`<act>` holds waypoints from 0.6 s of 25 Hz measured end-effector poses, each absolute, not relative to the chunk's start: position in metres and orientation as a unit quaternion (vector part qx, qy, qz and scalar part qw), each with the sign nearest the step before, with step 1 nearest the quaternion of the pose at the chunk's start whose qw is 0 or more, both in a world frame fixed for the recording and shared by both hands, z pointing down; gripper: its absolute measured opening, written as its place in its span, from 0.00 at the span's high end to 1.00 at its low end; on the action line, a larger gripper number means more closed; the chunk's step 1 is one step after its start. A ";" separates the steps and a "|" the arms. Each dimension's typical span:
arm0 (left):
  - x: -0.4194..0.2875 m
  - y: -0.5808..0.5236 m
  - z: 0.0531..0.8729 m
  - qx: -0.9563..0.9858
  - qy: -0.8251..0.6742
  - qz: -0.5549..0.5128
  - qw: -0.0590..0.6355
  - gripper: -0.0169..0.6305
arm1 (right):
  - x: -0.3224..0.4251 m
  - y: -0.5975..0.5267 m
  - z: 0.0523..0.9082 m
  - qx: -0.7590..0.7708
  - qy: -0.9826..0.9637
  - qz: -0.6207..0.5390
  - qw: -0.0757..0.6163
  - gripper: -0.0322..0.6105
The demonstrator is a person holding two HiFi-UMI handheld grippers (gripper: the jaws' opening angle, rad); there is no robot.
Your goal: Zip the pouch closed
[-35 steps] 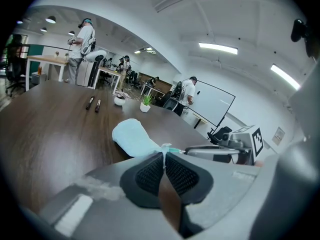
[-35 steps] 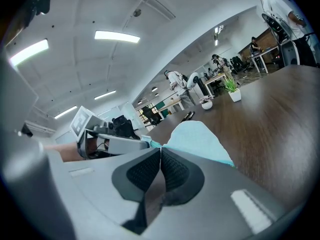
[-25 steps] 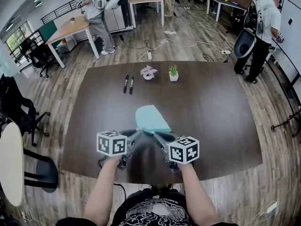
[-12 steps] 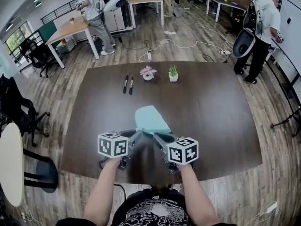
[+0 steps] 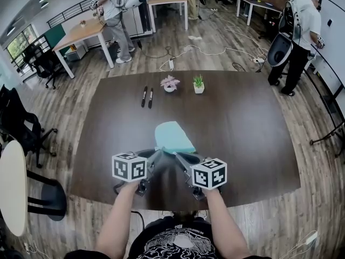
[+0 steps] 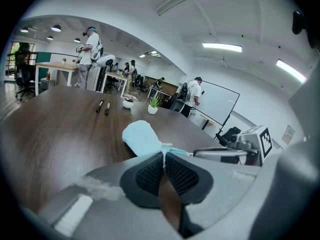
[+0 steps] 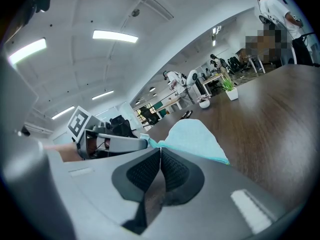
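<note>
A dark wooden table (image 5: 253,123) lies under the left gripper (image 5: 158,152) and the right gripper (image 5: 178,155), which meet tip to tip near its front edge. Just ahead of both tips lies the light teal pouch (image 5: 173,137), flat on the wood and stretching away from them. Well beyond it, ahead and slightly left, two black markers (image 5: 147,96) lie side by side. Right of those stand a small pink-leaved potted plant (image 5: 170,83) and a green potted plant (image 5: 199,83). Past the table's far edge, cables (image 5: 210,52) trail over a wood-plank floor (image 5: 178,28). Far to the left is a white desk (image 5: 81,34) with a black office chair (image 5: 46,63) beside it. Far to the right a person (image 5: 302,31) stands by a whiteboard (image 5: 337,36).

The left gripper's jaws are pressed together on a thin strip of the pouch's near edge. The right gripper's jaws are also closed tight, pinching the same near edge just beside the left's tips.
</note>
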State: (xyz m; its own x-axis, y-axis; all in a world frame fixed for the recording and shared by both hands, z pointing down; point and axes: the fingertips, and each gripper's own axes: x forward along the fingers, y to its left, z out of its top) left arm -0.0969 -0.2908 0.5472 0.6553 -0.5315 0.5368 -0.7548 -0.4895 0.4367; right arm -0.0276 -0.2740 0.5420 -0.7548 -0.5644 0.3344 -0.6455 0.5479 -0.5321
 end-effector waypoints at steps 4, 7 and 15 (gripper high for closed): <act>-0.098 -0.291 0.549 0.846 -0.382 0.168 0.332 0.95 | -0.028 -0.275 0.544 0.347 -0.877 0.327 0.061 0.94; -0.103 -0.292 0.549 0.841 -0.394 0.161 0.335 0.95 | -0.025 -0.276 0.545 0.353 -0.874 0.327 0.063 0.94; -0.114 -0.295 0.549 0.830 -0.411 0.152 0.345 0.95 | -0.020 -0.276 0.547 0.360 -0.870 0.332 0.061 0.94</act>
